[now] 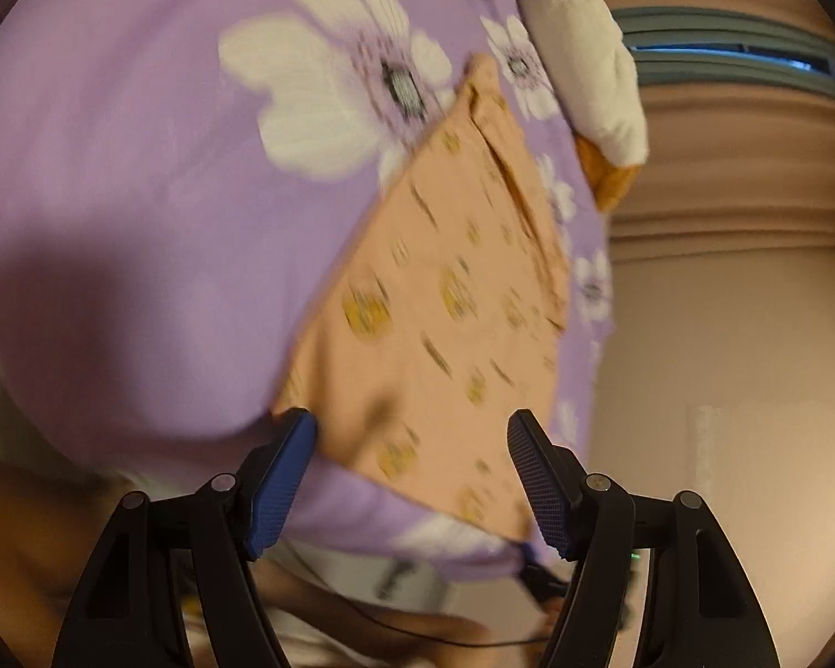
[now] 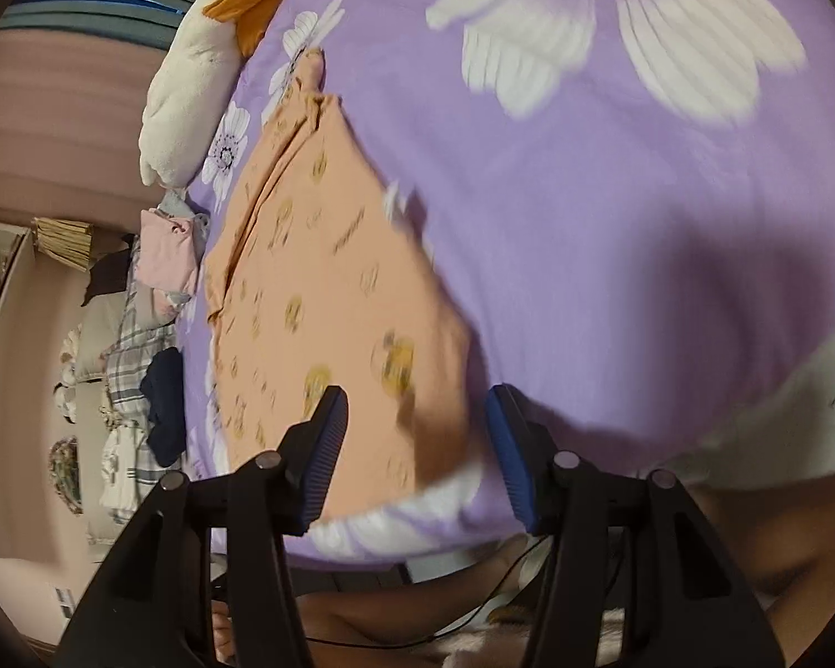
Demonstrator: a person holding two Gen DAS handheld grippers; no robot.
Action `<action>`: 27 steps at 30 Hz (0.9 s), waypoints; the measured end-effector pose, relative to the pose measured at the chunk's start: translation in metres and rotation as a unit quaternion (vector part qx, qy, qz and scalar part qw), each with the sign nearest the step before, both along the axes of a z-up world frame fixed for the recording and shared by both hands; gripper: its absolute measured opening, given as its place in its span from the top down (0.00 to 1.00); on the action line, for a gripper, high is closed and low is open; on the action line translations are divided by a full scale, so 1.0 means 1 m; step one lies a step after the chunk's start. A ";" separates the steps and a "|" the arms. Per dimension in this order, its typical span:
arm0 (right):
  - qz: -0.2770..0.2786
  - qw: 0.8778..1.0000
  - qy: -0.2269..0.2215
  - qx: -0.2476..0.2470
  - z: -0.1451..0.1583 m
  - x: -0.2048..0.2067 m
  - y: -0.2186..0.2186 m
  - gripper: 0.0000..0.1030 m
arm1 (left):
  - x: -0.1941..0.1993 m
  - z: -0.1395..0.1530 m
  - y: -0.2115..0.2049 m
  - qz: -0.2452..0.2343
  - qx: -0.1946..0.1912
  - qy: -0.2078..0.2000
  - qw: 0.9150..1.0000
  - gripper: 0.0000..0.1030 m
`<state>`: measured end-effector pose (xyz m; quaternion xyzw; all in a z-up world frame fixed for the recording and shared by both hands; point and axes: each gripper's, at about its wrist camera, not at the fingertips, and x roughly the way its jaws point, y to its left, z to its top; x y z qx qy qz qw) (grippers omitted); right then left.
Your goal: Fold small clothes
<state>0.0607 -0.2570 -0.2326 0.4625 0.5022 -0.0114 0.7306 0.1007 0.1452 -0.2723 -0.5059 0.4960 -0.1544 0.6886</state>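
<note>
Your peach garment (image 1: pixel 434 312) lies spread flat on the lilac flowered bedsheet (image 1: pixel 139 195), its small yellow print too blurred to read, and no label or writing on it can be made out. Your left gripper (image 1: pixel 412 473) is angled down over the garment's near edge with the jaws apart and nothing pinched; the cloth shows beneath the gap, the blue pads (image 1: pixel 281 484) clear of it. Your right gripper (image 2: pixel 417 445) tilts down more steeply over the garment's near corner, also released, its ribbed pads (image 2: pixel 323 456) spread with only fabric lying below them. Both views are smeared. Past the garment's far end a white plush toy (image 2: pixel 189 89) with an orange part rests at the bed's edge. Beside the bed in the right view sits a heap of other clothes (image 2: pixel 139 323), plaid and pink among them.
</note>
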 end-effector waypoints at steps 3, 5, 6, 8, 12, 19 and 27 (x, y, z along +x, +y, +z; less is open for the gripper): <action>0.027 0.999 -0.008 0.035 -0.004 -0.001 0.026 0.49 | 0.000 -0.009 -0.021 -0.040 -0.047 -0.005 0.998 0.32; 0.052 0.998 -0.012 0.029 -0.005 0.008 0.042 0.49 | 0.006 -0.014 -0.037 -0.048 -0.038 0.001 0.998 0.32; 0.058 0.998 -0.011 0.025 -0.006 0.012 0.051 0.49 | 0.009 -0.015 -0.044 -0.050 -0.028 0.000 0.998 0.32; 0.059 0.998 -0.015 0.034 -0.010 0.020 0.060 0.49 | 0.013 -0.013 -0.056 -0.060 -0.010 -0.010 0.998 0.32; 0.048 0.997 -0.023 0.052 -0.014 0.024 0.061 0.51 | 0.015 -0.002 -0.064 -0.072 0.035 -0.030 0.996 0.32; -0.017 0.998 -0.029 0.045 -0.012 0.003 0.024 0.51 | -0.009 -0.008 -0.029 -0.026 0.020 -0.032 0.999 0.32; 0.002 0.993 -0.056 0.107 -0.023 0.017 0.056 0.49 | 0.021 -0.045 -0.087 -0.100 -0.131 -0.011 0.986 0.32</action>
